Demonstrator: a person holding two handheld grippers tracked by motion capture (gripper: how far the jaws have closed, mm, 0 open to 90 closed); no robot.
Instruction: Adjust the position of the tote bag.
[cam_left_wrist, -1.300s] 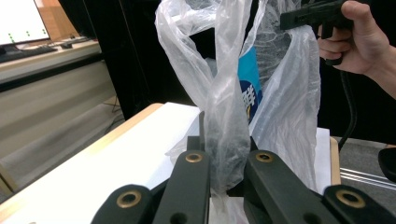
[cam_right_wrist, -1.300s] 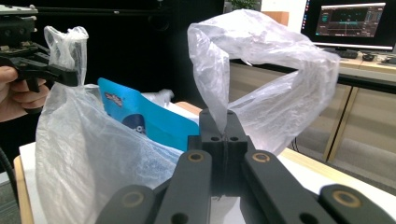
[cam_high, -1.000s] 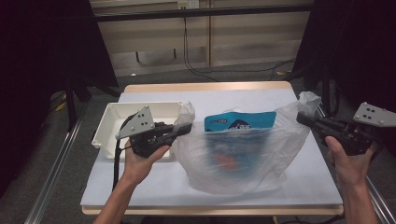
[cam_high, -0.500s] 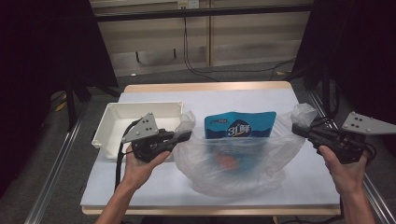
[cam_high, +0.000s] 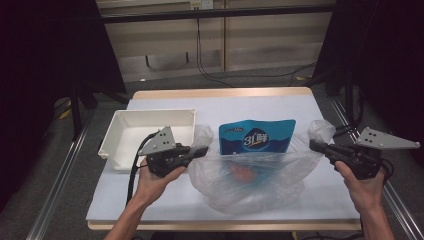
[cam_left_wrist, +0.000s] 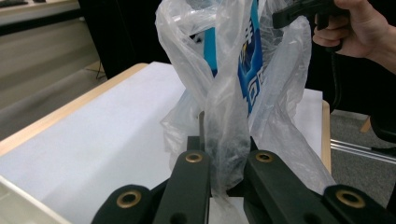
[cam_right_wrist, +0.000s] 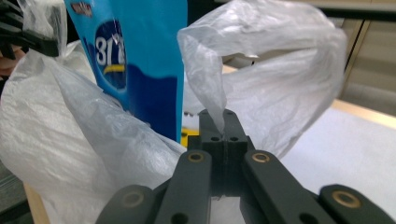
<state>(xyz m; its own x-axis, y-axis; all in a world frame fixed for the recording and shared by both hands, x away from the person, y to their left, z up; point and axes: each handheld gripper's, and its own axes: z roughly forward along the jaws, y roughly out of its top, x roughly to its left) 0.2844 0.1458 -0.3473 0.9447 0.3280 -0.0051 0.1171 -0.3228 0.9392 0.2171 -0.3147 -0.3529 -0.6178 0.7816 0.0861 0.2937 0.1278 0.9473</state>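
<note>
- Clear plastic bag (cam_high: 250, 180): rests mid-bench near the front edge, stretched between both tongs.
- Blue pouch (cam_high: 256, 140): upright inside the bag.
- Left tongs (cam_high: 202, 151): pinching the bag's left handle.
- Right tongs (cam_high: 314, 145): pinching its right handle.
- White tray (cam_high: 120, 131): left edge.

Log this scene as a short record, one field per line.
held item: clear plastic bag, stretched between both grippers
left gripper: shut on bag's left handle
right gripper: shut on bag's right handle
bag contents: blue pouch standing upright, something orange below it
nearby: white tray, left of the bag
surface: white-covered table
</note>
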